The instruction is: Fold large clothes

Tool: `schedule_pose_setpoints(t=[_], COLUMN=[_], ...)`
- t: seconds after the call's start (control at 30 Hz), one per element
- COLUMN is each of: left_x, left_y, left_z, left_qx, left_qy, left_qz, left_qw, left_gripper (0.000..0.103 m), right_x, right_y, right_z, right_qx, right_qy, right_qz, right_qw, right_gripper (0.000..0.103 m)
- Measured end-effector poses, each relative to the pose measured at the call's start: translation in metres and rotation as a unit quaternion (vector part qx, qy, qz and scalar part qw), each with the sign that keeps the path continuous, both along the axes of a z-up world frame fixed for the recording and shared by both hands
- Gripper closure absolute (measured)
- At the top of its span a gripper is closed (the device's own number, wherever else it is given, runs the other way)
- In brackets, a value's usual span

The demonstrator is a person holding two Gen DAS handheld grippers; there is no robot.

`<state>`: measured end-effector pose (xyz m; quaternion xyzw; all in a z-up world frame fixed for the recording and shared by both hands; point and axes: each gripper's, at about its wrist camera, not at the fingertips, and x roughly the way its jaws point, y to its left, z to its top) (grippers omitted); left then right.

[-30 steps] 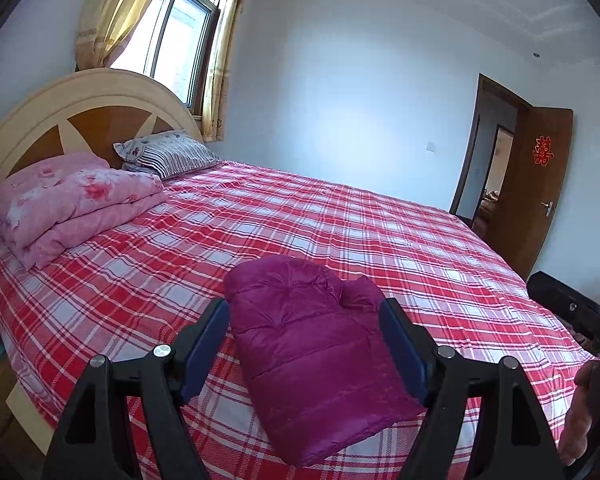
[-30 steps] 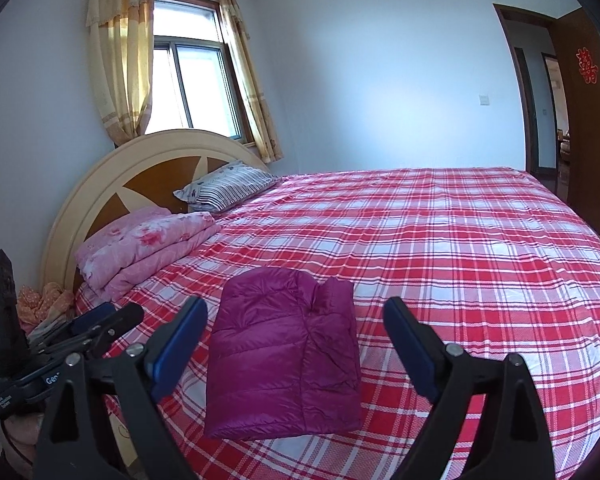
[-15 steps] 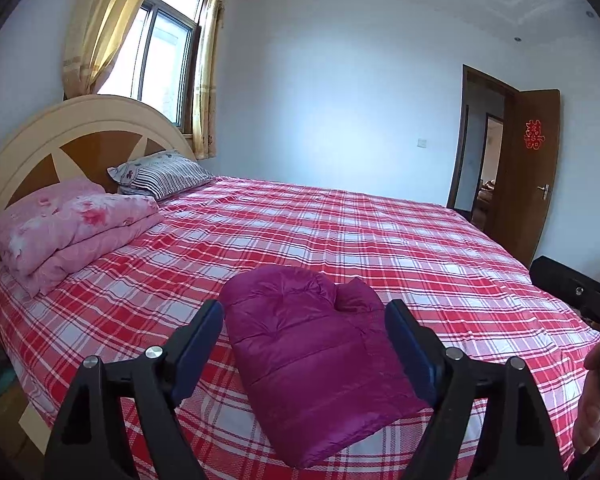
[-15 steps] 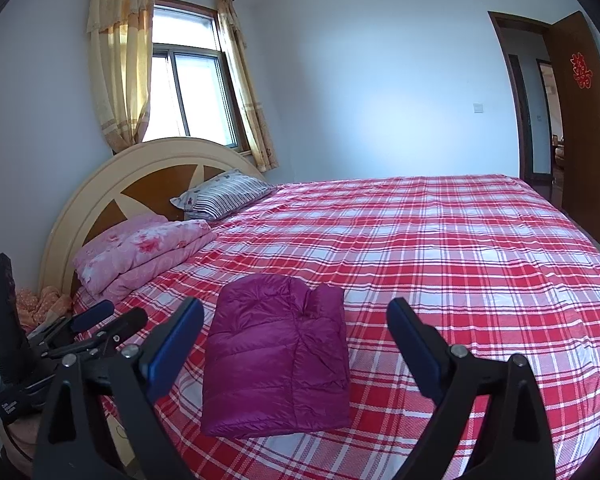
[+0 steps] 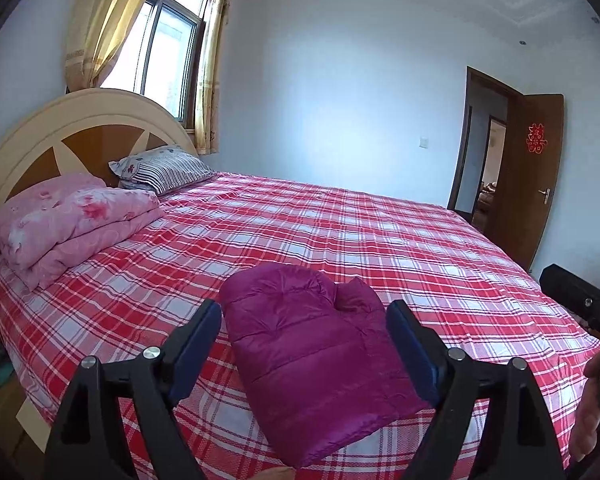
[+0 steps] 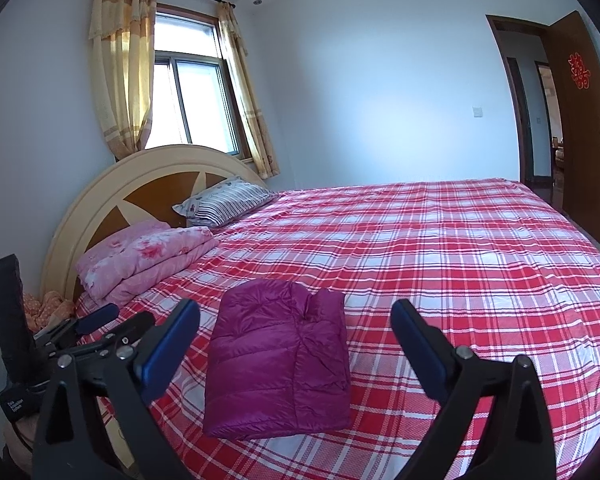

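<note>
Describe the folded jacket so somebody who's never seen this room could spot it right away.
Start at the bed with the red and white checked sheet. Near its front edge, well away from the headboard, lies the purple puffer jacket, folded into a neat rectangle. The pink floral quilt and striped pillow sit by the headboard instead.

Daylight from the window (image 6: 194, 104); sharp frames; fisheye-bent, dark corners.

A folded magenta puffer jacket (image 6: 278, 360) lies on the red plaid bedspread (image 6: 440, 264) near the bed's near edge. The right gripper (image 6: 296, 344) hovers above it, its jaws opening, nothing pressed between them. The left gripper (image 6: 100, 320) shows at the lower left. A folded pink quilt (image 6: 148, 258) and striped pillow (image 6: 228, 200) sit by the headboard (image 6: 112, 192).
</note>
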<state>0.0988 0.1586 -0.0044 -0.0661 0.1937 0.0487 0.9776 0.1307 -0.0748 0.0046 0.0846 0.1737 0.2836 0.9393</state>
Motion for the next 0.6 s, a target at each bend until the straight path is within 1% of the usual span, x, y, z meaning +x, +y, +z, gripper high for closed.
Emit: schedule_pose_setpoints(t=[0.1, 0.23, 0.37, 0.6], left_x=[0.0008, 0.0007, -0.0012, 0.0016], left_y=[0.0009, 0.0009, -0.0002, 0.0052], left_z=[0.0005, 0.0013, 0.0029, -0.0013], left_qx=[0.01, 0.019, 0.029, 0.028], left_qy=[-0.002, -0.007, -0.016, -0.009], left_qz=[0.014, 0.021, 0.033, 0.043], left_qw=[0.9999, 0.9996, 0.9989, 0.9986], left_gripper=[0.008, 0.006, 0.002, 0.001], right_x=[-0.0005, -0.001, -0.0023, -0.0009], right_y=[0.0004, 0.0012, 0.0032, 0.0038], right_z=[0.0, 0.0004, 0.001, -0.0017], right_qx=[0.0, -0.003, -0.004, -0.009], right_qy=[0.0, -0.002, -0.005, -0.004], right_qz=[0.0, 0.002, 0.005, 0.012], right_qw=[1.0, 1.0, 1.0, 1.0], right_gripper=[0.004, 0.004, 0.004, 0.004])
